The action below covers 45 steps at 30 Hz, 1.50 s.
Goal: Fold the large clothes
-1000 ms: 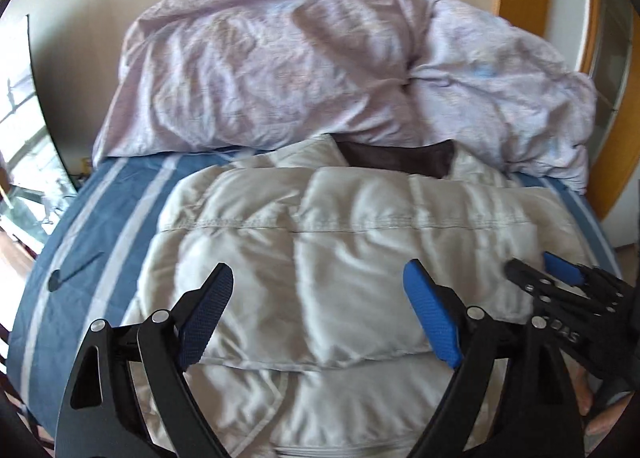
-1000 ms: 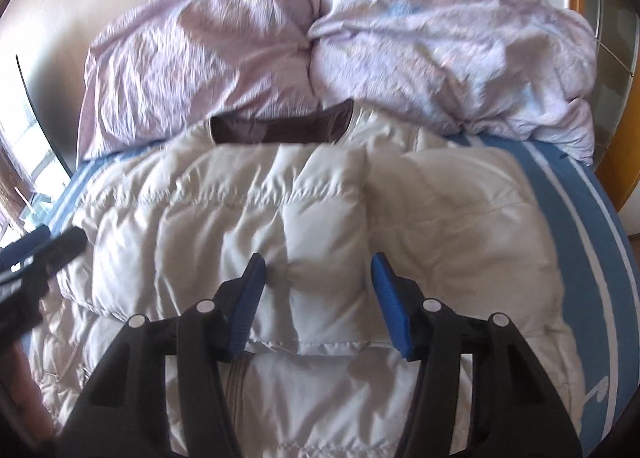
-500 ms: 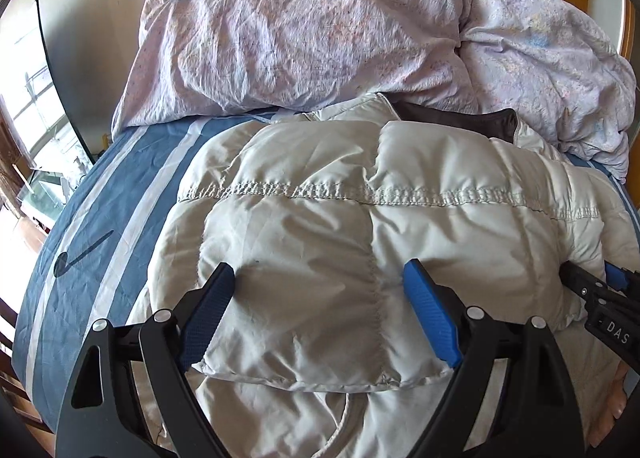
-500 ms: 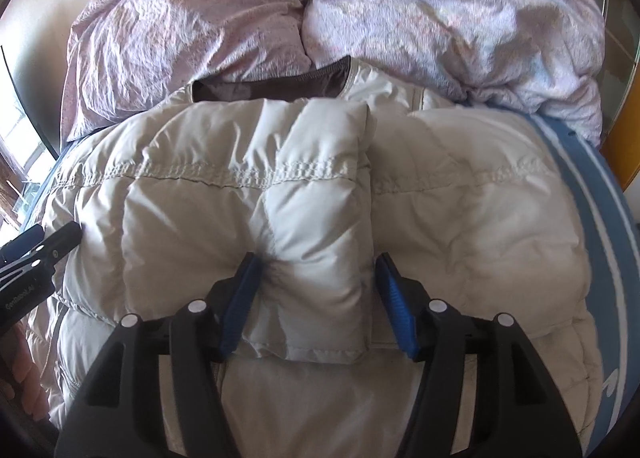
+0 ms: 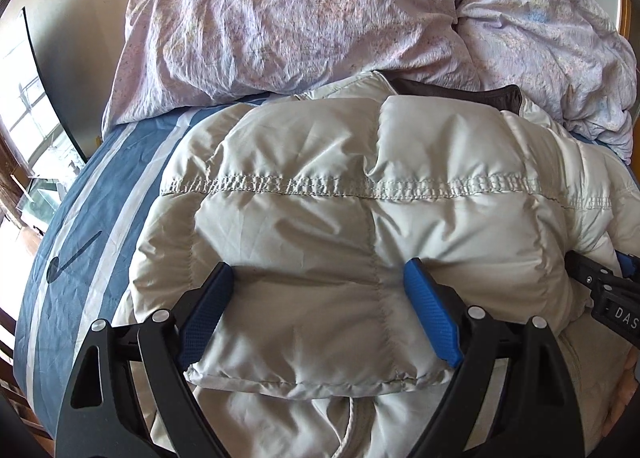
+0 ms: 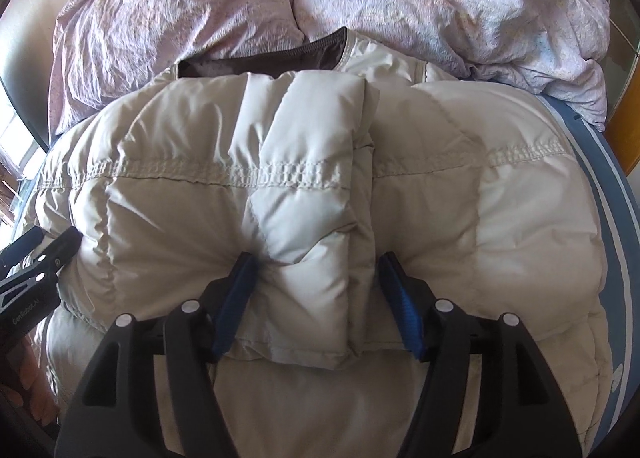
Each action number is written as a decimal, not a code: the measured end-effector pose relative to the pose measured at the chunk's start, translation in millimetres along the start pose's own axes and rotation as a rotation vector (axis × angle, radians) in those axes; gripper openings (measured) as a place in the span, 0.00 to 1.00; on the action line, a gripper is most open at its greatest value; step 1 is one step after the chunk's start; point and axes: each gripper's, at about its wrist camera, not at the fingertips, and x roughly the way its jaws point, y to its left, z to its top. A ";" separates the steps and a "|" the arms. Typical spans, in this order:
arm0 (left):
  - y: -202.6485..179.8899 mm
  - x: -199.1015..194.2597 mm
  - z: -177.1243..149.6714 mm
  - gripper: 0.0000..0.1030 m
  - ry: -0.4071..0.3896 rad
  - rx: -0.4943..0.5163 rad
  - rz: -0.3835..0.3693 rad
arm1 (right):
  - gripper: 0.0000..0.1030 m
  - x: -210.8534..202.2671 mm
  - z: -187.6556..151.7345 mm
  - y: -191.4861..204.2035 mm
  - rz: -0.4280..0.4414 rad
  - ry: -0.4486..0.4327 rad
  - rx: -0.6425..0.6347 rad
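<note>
since a second ago both my cameras have dropped closer to the puffer jacket [image 5: 360,217]; it fills more of each frame and the lilac duvet [image 5: 320,17] has slid toward the top edge. the right gripper [image 6: 316,298] has just been opening its jaws, with a raised ridge of the folded jacket between them.

the jacket lies on the blue striped bed sheet [image 5: 80,217], folded so its doubled edge sits at the lower centre of both views, brown collar lining [image 6: 264,53] at the far end against the duvet. the left gripper [image 5: 320,306] stands wide, pads flanking the folded edge; i can't say they press on it. the right one sits narrower around the central ridge, its pads right at the fabric, and i judge the grip is being let go rather than held.

what the next move turns on: the folded edge runs left to right across both frames, square to the fingers, and the bulk lies straight ahead and below. each gripper covers its own half; neither is clearly nearer.

writing: "das" on the other gripper at the right edge of the left view; small lettering at the left edge of the right view, too blurred to read.
</note>
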 end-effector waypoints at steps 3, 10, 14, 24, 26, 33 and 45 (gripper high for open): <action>1.4 6.5 1.1 0.86 0.019 -0.004 -0.010 | 0.64 5.3 1.1 0.4 -0.009 0.012 0.002; 3.4 17.6 0.4 0.88 0.039 -0.014 -0.019 | 0.66 13.5 0.7 2.1 -0.022 0.026 0.006; 3.1 17.6 -0.6 0.88 0.041 -0.007 -0.011 | 0.67 14.7 3.1 2.9 -0.026 0.047 0.010; 37.6 -29.7 -24.7 0.88 -0.008 -0.049 -0.118 | 0.77 -36.1 -11.3 -29.7 0.079 -0.023 0.064; 48.6 -41.6 -32.7 0.88 -0.020 -0.050 -0.143 | 0.81 -48.4 -17.8 -38.3 0.093 -0.036 0.062; 106.3 -78.7 -75.5 0.88 -0.025 -0.060 -0.199 | 0.85 -89.0 -57.4 -105.2 0.153 -0.014 0.126; 183.5 -102.8 -140.1 0.88 0.068 -0.133 -0.293 | 0.86 -117.4 -143.2 -246.6 0.187 0.126 0.379</action>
